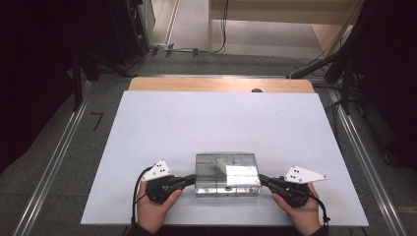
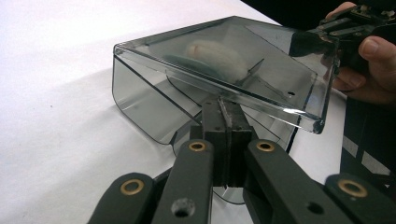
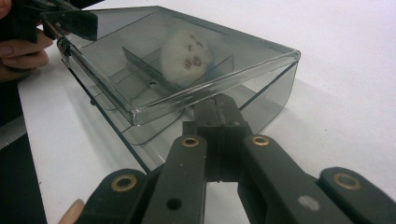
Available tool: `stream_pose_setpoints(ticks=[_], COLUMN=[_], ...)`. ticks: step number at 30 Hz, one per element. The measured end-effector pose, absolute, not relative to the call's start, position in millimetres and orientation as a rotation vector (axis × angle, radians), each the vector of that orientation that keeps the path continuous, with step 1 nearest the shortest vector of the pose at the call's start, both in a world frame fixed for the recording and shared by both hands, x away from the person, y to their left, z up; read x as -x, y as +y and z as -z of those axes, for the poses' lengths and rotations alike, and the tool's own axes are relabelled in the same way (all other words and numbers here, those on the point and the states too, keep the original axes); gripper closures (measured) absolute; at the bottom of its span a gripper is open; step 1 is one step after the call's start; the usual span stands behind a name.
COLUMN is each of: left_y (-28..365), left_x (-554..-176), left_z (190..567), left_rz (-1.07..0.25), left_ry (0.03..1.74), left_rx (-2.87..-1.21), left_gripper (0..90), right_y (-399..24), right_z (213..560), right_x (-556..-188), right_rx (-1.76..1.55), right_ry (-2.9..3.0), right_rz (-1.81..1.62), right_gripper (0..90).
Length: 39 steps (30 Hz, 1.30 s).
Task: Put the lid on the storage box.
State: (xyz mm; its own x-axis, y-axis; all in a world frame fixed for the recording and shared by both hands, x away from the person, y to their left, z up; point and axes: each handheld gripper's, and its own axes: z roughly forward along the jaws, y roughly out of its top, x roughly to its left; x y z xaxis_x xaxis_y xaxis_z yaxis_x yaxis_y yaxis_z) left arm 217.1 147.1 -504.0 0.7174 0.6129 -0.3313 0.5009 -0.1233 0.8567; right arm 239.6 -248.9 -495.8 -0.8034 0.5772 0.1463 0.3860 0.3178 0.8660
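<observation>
The left tool [image 1: 189, 180] is clenched on the lid edge at one end of the box [image 1: 226, 174]; the right tool [image 1: 263, 181] is clenched on the lid edge at the opposite end. The box is smoky clear plastic and sits between the two tools, on the near part of the white worktop [image 1: 162, 128], its lid [image 2: 224, 60] appearing slightly raised off the body in both gripper views. A white fluffy item [image 3: 187, 56] lies inside, beyond each tool's tips, beside a low divider. Judged step: the lid is gripped at both ends, either for opening or for seating; which of the two cannot be told. The next move calls for both tools to travel together and level, since uneven lift would likely twist the thin lid or drag the light body across the smooth sheet. Surface: a plain white sheet, with a strip of wood showing past its far edge. Room: grey floor with metal rails either side of the worktop, dark stands left and right, cables trailing across the floor beyond.
</observation>
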Motion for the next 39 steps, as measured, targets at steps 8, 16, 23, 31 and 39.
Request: stream_pose_setpoints(ticks=[8,16,23,31,39], left_y=[149.1,149.5,150.3,150.5,150.9], left_x=[-217.5,-213.3,-214.6,-215.7,-216.1], left_z=[505.0,508.4,509.9,510.8,511.0], left_rz=[-0.098,-0.092,-0.081,-0.076,-0.082], left_ry=[0.880,0.893,0.895,0.902,0.908], left_rx=[-1.768,-1.796,-1.805,-1.812,-1.821], left_gripper=[89.8,89.7,89.8,89.7,88.6], right_y=[-251.0,-251.0,-251.3,-252.2,-252.6], right_z=[496.6,499.4,501.2,503.2,503.8], right_x=[-240.4,-239.7,-239.8,-241.5,-243.1], right_rx=[-0.882,-0.898,-0.905,-0.906,-0.912], right_ry=[2.390,2.410,2.420,2.436,2.447], right_rz=[-1.457,-1.437,-1.425,-1.416,-1.398], right_gripper=[87.2,87.2,87.1,87.1,87.1])
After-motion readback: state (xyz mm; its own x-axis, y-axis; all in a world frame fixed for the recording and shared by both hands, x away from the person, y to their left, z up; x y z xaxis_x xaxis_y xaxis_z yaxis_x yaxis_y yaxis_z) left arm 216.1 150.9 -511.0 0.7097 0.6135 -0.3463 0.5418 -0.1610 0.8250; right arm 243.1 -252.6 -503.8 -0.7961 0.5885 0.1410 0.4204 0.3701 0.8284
